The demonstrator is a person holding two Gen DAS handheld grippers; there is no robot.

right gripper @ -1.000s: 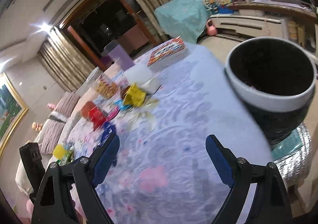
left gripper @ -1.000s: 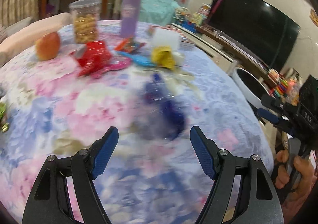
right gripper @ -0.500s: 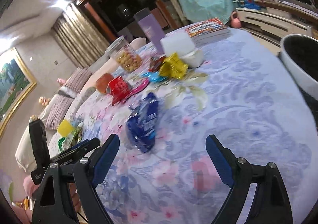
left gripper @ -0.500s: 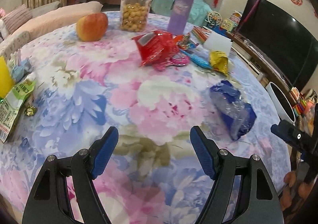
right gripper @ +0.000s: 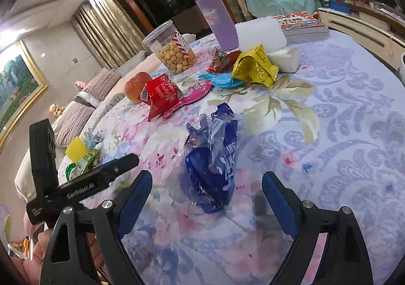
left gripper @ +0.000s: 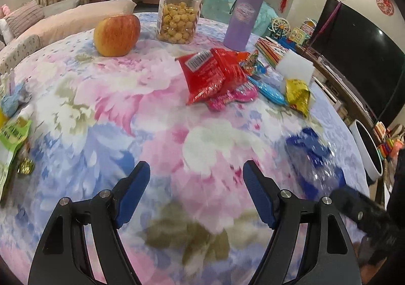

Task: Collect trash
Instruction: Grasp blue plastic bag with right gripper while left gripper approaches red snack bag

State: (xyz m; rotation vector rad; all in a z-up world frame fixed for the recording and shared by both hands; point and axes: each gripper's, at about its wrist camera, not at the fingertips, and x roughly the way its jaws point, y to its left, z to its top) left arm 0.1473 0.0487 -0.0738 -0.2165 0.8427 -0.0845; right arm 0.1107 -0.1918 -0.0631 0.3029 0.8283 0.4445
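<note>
A crumpled blue wrapper (right gripper: pixel 215 158) lies on the floral tablecloth just ahead of my open, empty right gripper (right gripper: pixel 207 199), between its jaws' line. It also shows in the left wrist view (left gripper: pixel 314 158), to the right. My left gripper (left gripper: pixel 196 191) is open and empty over bare cloth. Further back lie a red snack bag (left gripper: pixel 210 75), a pink wrapper (left gripper: pixel 233 97), a cyan wrapper (left gripper: pixel 268 90) and a yellow wrapper (left gripper: pixel 297 95). A green wrapper (left gripper: pixel 12 138) lies at the left edge. A white bin (left gripper: pixel 367 153) with a dark inside stands past the table's right edge.
An apple (left gripper: pixel 116 34), a clear jar of snacks (left gripper: pixel 179 14), a purple tumbler (left gripper: pixel 243 21), a white sponge block (left gripper: pixel 295 67) and books (right gripper: pixel 301 25) stand at the back of the table. A sofa lies to the left and a TV to the right.
My left gripper has swung left, so the blue wrapper has moved from its centre to the right. My right gripper has turned from the bin toward the blue wrapper and closed in on it.
</note>
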